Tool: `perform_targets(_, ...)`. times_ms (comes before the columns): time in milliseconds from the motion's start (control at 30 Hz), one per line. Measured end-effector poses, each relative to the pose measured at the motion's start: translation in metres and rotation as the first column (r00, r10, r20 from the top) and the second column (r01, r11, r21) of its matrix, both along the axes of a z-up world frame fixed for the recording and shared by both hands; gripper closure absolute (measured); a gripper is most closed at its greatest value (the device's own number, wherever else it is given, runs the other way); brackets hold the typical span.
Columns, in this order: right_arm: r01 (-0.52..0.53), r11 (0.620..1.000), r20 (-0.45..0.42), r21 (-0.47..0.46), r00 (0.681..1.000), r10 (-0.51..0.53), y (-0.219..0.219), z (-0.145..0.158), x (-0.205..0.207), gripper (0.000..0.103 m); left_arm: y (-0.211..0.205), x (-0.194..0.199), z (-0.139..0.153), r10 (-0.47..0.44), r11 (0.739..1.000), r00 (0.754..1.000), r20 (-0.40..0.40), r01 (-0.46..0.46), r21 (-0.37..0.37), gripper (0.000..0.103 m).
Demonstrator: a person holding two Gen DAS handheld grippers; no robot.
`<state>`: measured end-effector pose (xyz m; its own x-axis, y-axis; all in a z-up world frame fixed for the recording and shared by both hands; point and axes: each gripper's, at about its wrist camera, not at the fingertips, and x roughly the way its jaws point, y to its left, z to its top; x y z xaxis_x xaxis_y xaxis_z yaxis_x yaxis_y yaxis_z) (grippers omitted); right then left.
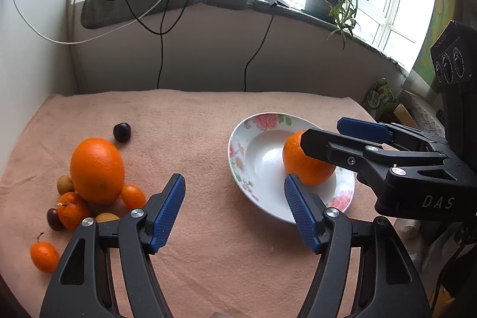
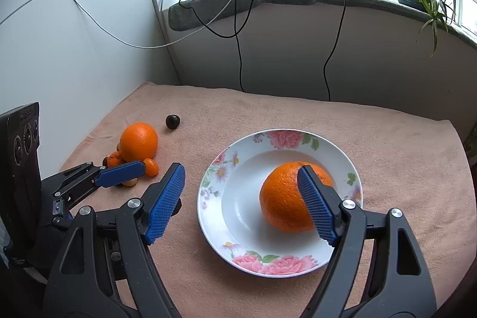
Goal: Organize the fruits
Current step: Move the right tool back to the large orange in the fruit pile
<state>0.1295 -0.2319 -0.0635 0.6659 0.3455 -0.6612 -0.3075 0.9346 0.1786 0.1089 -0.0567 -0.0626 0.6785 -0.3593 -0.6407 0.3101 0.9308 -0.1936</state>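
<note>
A white plate with pink flowers (image 2: pixel 238 246) (image 1: pixel 238 145) sits on the pink cloth and holds one orange (image 2: pixel 283 198) (image 1: pixel 307 166). My right gripper (image 2: pixel 241 192) is open above the plate's left part; its right finger stands in front of the orange. My left gripper (image 1: pixel 235 195) is open and empty over bare cloth, left of the plate. A second big orange (image 1: pixel 97 169) (image 2: pixel 138 140) lies at the left among several small orange fruits (image 1: pixel 132 195), brownish fruits (image 1: pixel 65 184) and a dark fruit (image 1: pixel 53 219). Another dark fruit (image 1: pixel 122 132) (image 2: pixel 173 121) lies apart behind them.
The pink cloth (image 1: pixel 208 121) covers the table up to a white wall (image 2: pixel 74 55) on the left and a low wall under the windowsill behind. Cables (image 1: pixel 161 49) hang from the sill. A potted plant (image 1: pixel 328 2) stands on the sill. Clutter lies off the table's right edge.
</note>
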Motion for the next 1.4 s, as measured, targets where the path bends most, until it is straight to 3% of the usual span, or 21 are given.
perform_targets(333,-0.056,0.998,-0.005,-0.017,0.998,0.056,0.030,-0.002,0.007,0.022,0.039,-0.001,0.002,0.088,0.996,0.996,0.009,-0.088,0.001,0.034)
perform_targets(433,-0.075,0.997,-0.008,-0.021,0.997,0.075,0.041,-0.002,0.010,0.011,0.053,0.000,0.000,0.114,0.993,0.993,0.003,-0.114,0.002,0.034)
perform_targets(567,-0.104,0.994,-0.022,-0.031,0.994,0.103,0.058,-0.003,0.017,0.011,0.069,0.000,-0.002,0.143,0.990,0.990,-0.003,-0.143,0.006,0.034)
perform_targets(967,-0.165,0.986,-0.103,0.035,0.980,0.168,0.095,-0.021,0.048,0.011,0.114,0.013,-0.017,0.193,0.980,0.980,-0.055,-0.195,-0.029,0.034)
perform_targets(1400,-0.193,0.972,-0.209,0.137,0.953,0.219,0.130,-0.043,0.081,0.011,0.128,0.029,-0.028,0.182,0.979,0.978,-0.104,-0.190,-0.069,0.034)
